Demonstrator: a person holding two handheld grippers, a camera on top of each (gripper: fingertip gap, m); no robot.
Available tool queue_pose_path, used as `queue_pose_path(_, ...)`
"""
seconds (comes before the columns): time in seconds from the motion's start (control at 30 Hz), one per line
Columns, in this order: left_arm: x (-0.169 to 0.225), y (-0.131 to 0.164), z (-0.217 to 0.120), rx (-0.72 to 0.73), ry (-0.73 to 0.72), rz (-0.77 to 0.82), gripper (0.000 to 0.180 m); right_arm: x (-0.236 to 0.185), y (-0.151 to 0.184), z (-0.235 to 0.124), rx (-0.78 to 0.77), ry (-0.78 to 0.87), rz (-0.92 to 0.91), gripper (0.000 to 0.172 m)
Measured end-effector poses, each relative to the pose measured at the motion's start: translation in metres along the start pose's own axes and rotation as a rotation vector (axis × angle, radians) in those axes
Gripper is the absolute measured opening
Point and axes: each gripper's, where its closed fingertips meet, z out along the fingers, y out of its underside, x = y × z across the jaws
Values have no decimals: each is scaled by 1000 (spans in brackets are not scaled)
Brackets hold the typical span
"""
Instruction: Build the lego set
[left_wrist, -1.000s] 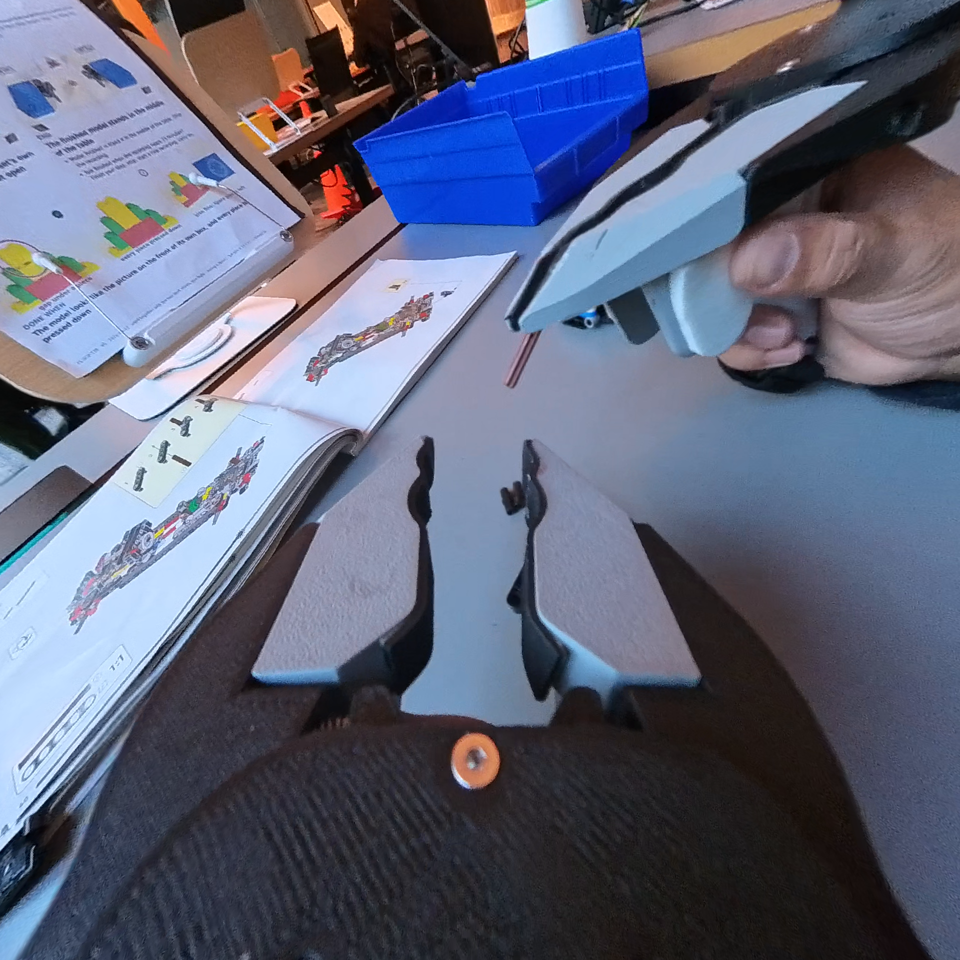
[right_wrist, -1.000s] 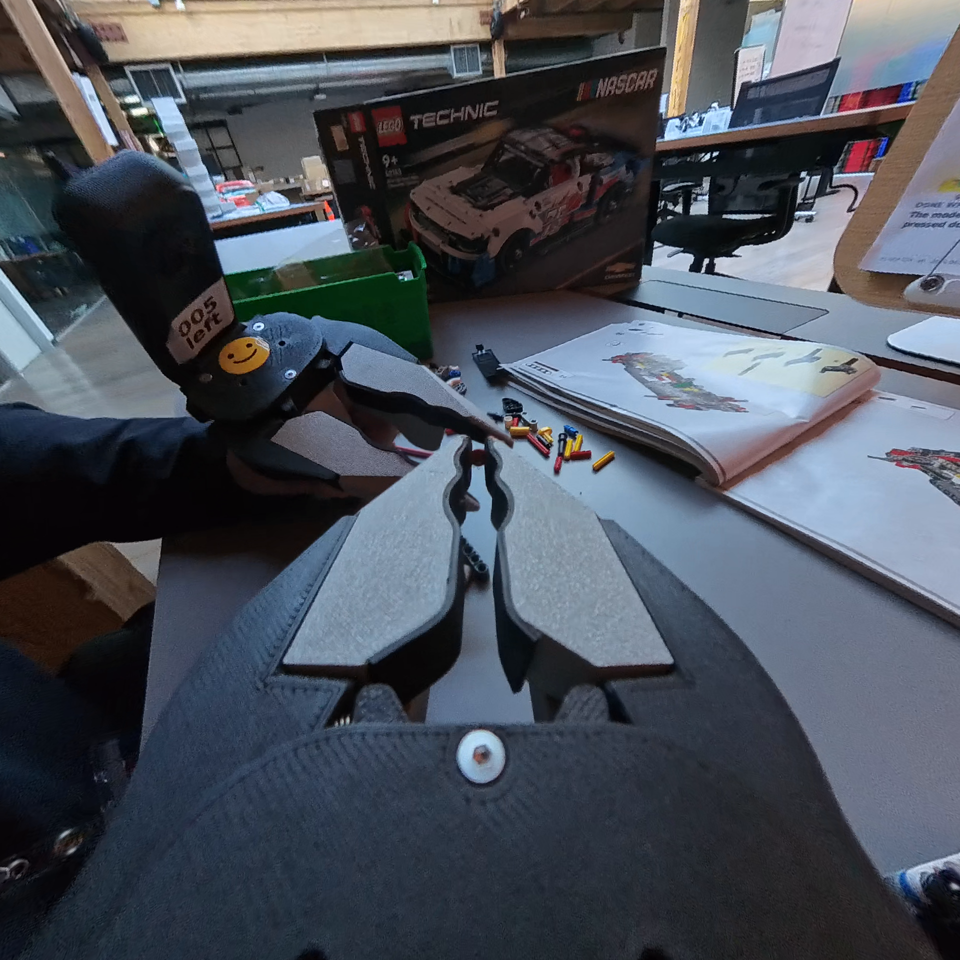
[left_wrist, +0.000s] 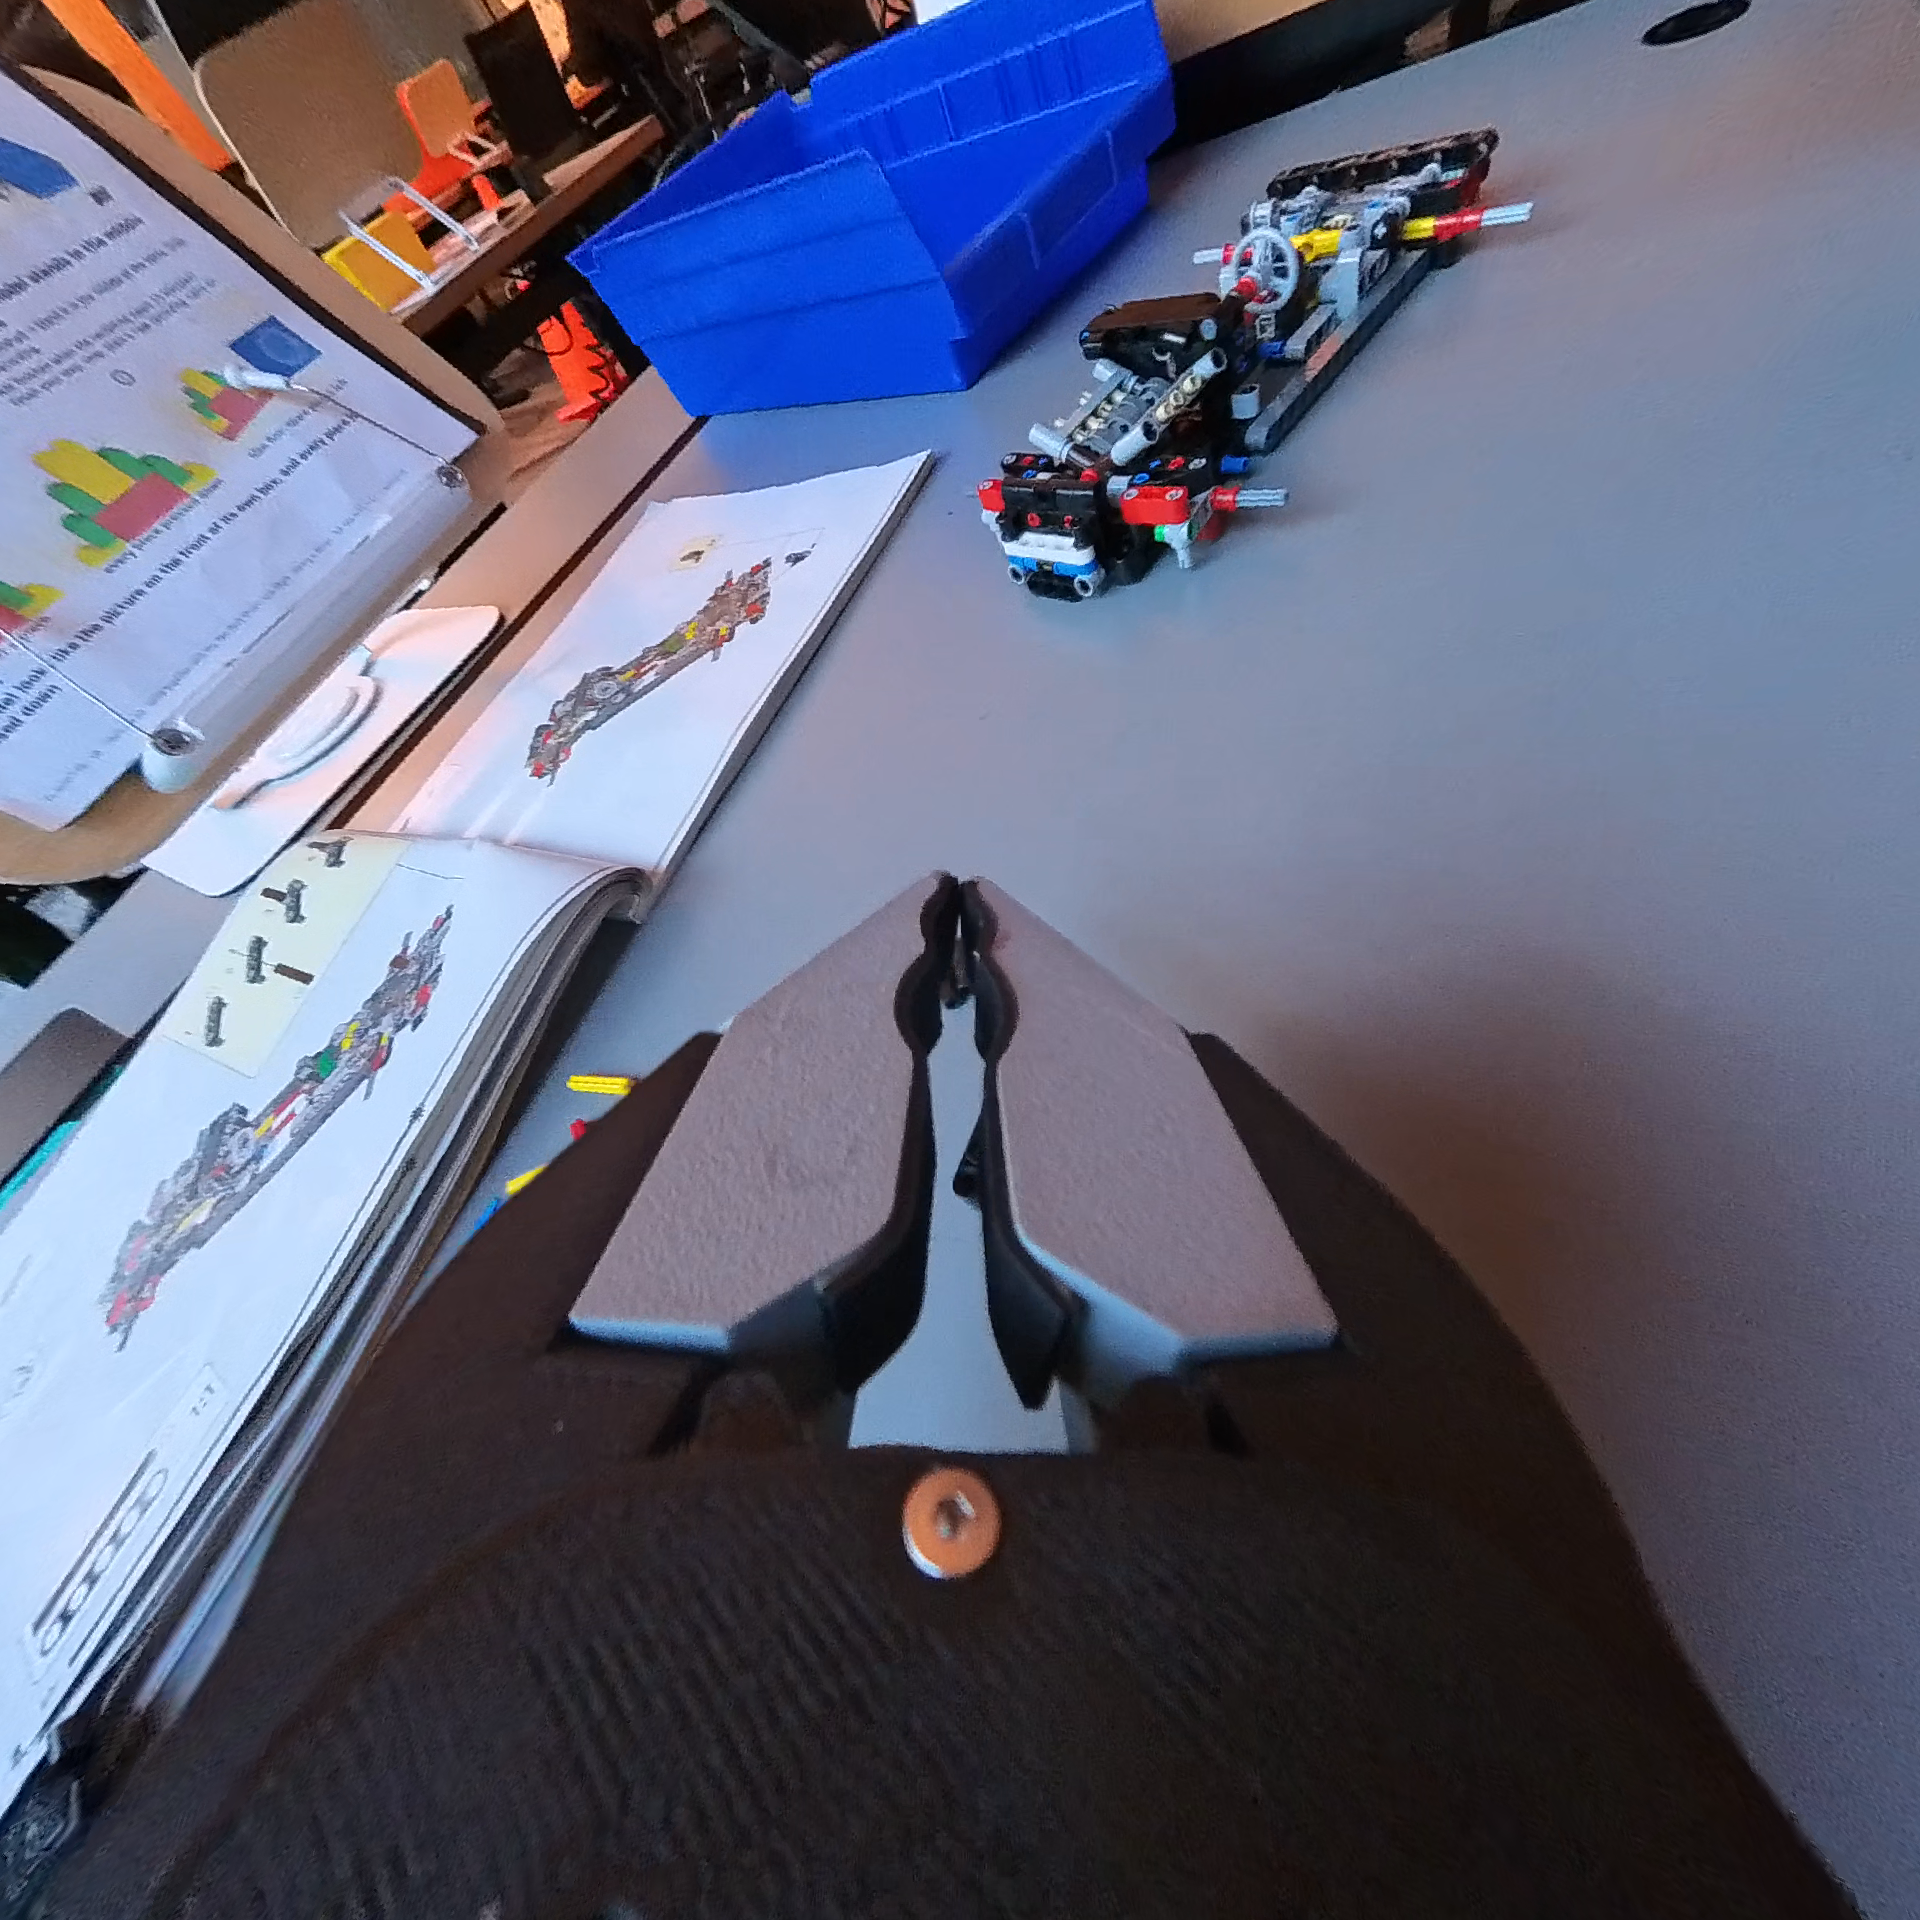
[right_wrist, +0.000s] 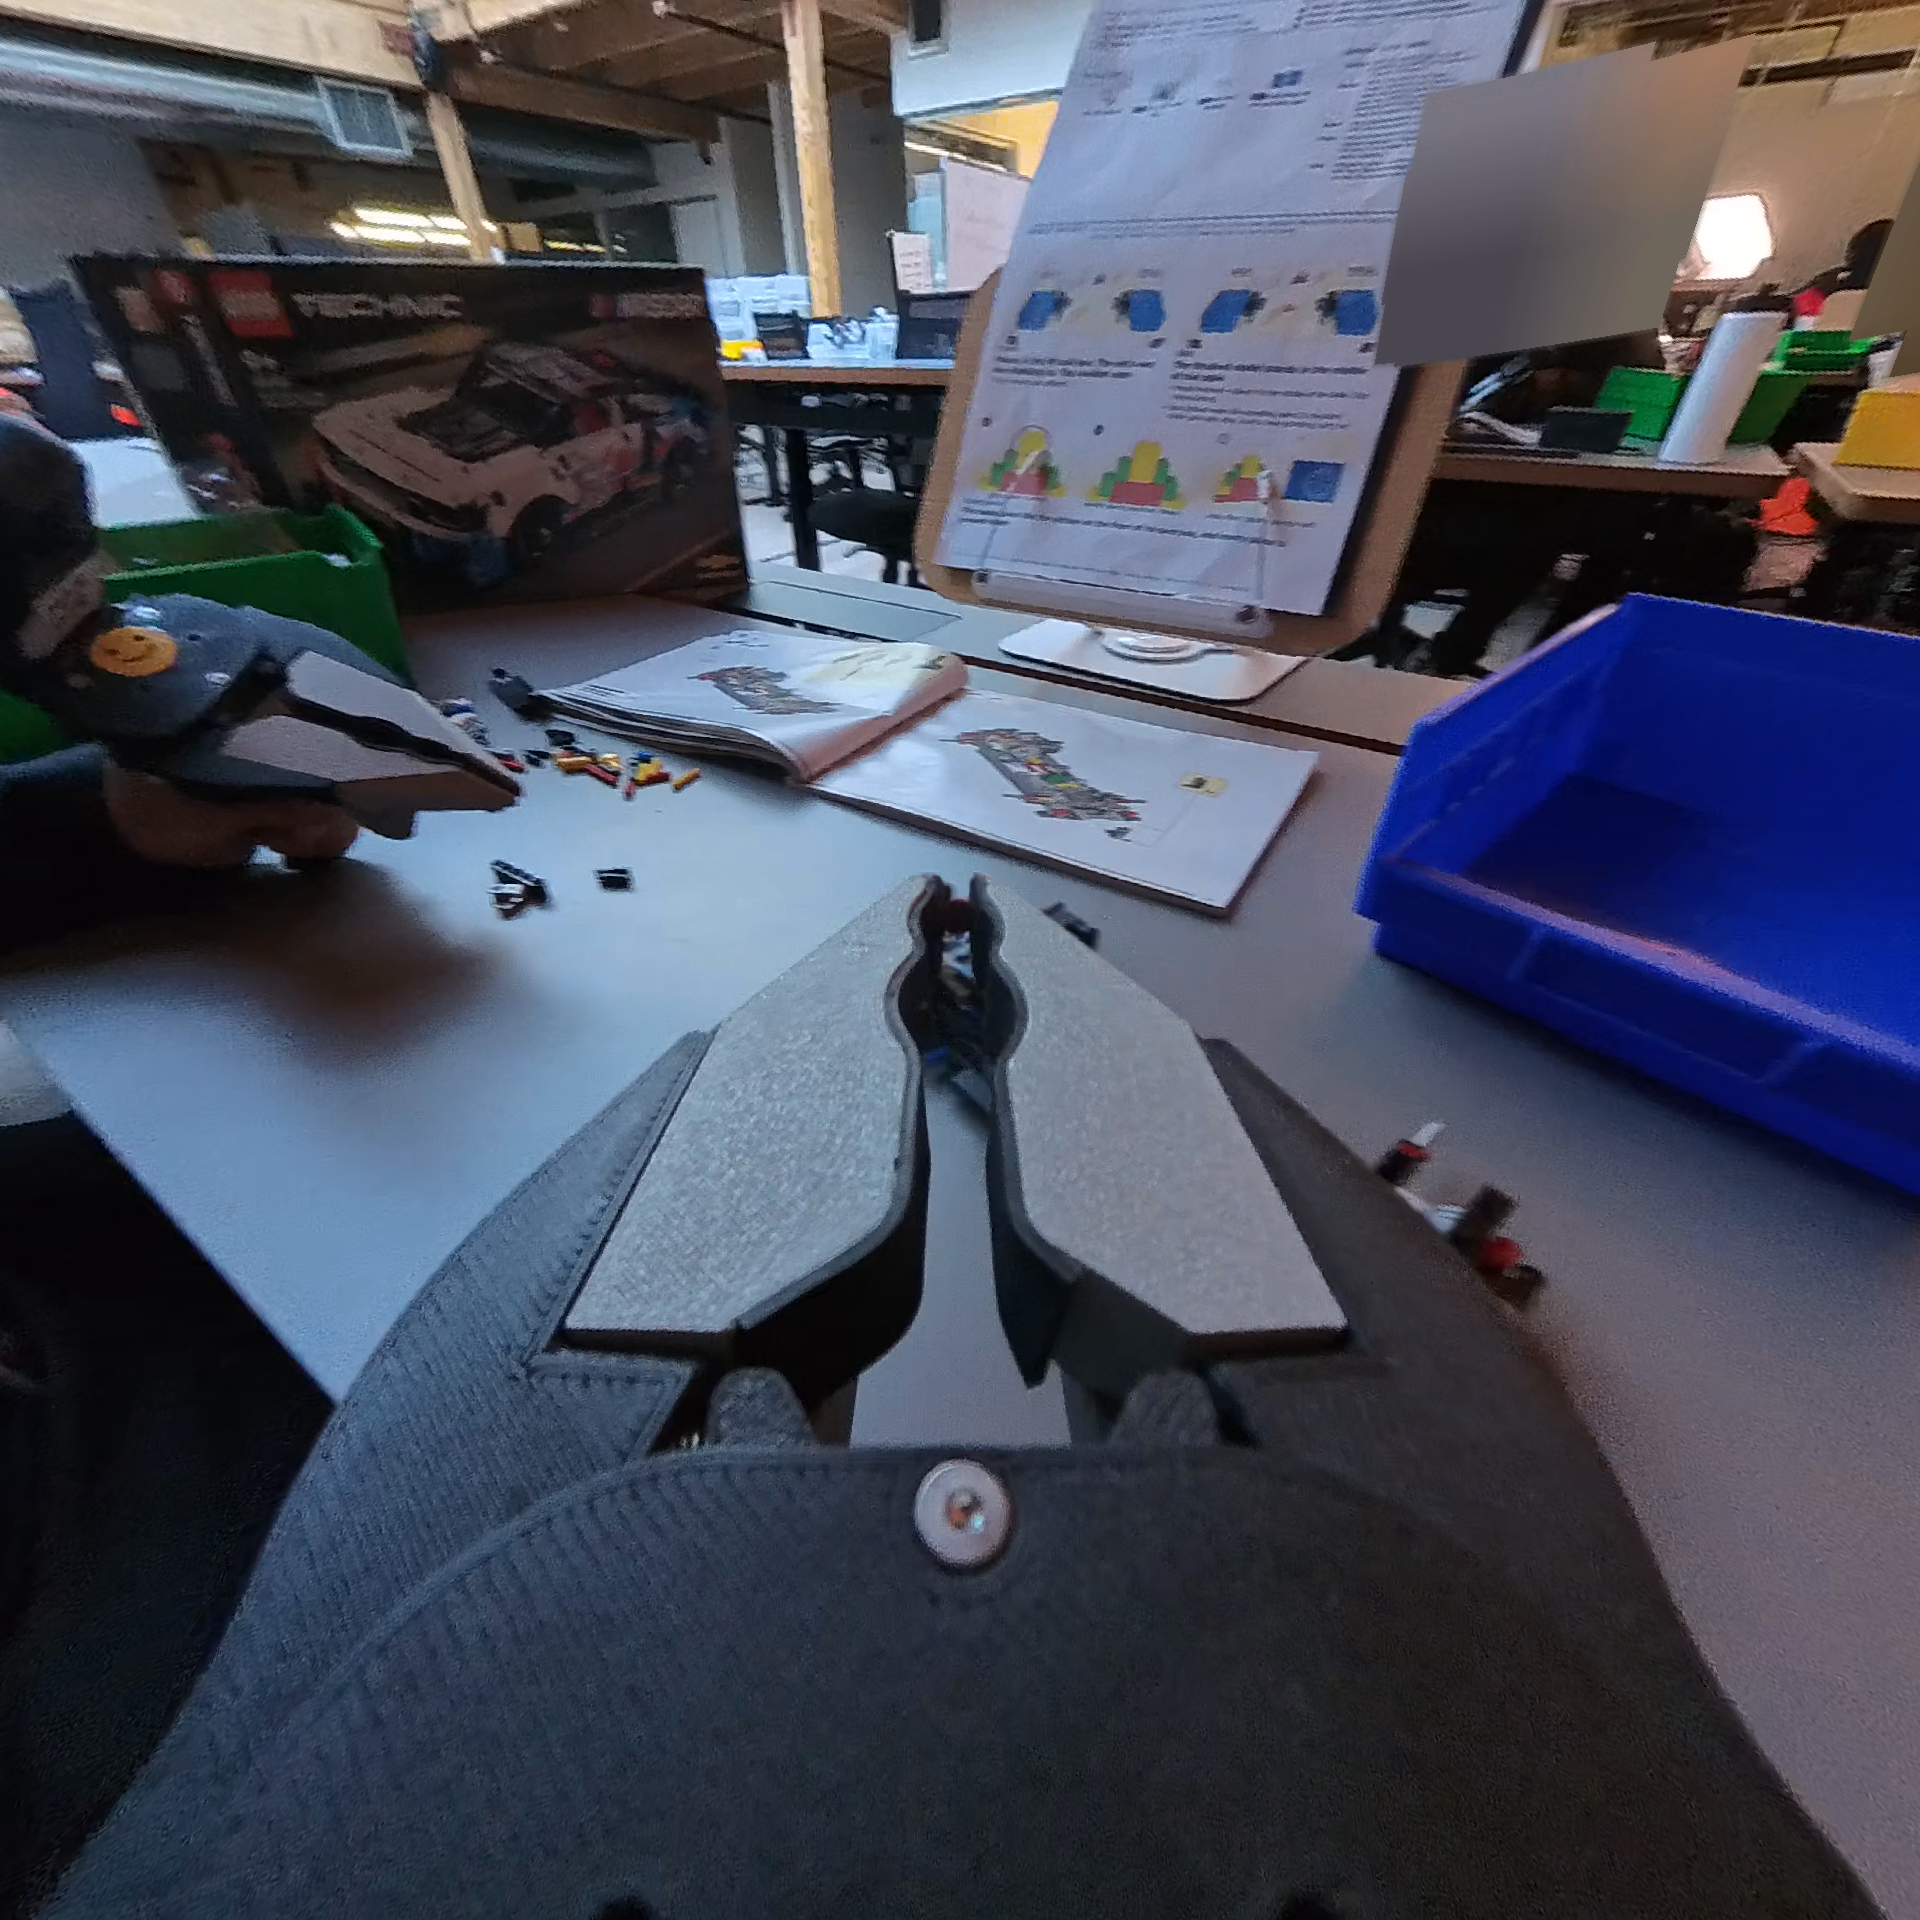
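Left hand-held gripper (left_wrist: 958, 883): lower centre of my left view. Its fingertips are together, and a small dark piece (left_wrist: 954, 982) seems pinched in the notch just behind them.
Right hand-held gripper (right_wrist: 951, 883): fingers closed, with a small red piece (right_wrist: 951, 920) showing at the tips. Dark and blue parts show in the slit behind it, and I cannot tell whether they are gripped or lie beneath.
Near the left one: grey tabletop (left_wrist: 1351, 831) below, open white instruction booklet (left_wrist: 623, 665) to the left of the frame, and a yellow pin (left_wrist: 597, 1083) by its edge.
Farther out: a half-built black, grey and red brick chassis (left_wrist: 1195, 416) upper right, with a blue plastic bin (left_wrist: 883, 239) behind it.
Right view, left side: a scatter of small coloured pins (right_wrist: 592, 764) beside the booklet.
Risk, left: I judge the dark piece sits deep in the notch, so it could twist or drop if I ease my squeeze.
Risk, right: the red piece is held only at the tips, so a knock against the chassis could flick it off among the pins.
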Motion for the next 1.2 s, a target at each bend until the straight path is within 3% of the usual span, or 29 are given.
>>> queue_pose_path(0.13,-5,-4,-3,35,9,-52,0,40,5,-4,-24,80,-42,1)
queue_pose_path(0.3,-36,-28,-24,287,-69,-202,0,98,17,-3,-15,143,-49,1)
queue_pose_path(0.43,-58,-28,-34,360,-141,-276,0,128,36,13,-51,154,-76,1)
queue_pose_path(0.67,-55,-26,-23,306,-223,-20,0,124,44,24,-91,114,-73,1)
queue_pose_path(0.87,-63,-27,-28,342,-222,-102,0,135,51,26,-143,194,-89,2)
queue_pose_path(1.03,-56,-33,-30,371,-128,-202,0,146,52,24,-158,305,-108,1)
queue_pose_path(1.2,-45,-42,-38,346,-168,-25,0,145,46,29,-110,327,-44,2)
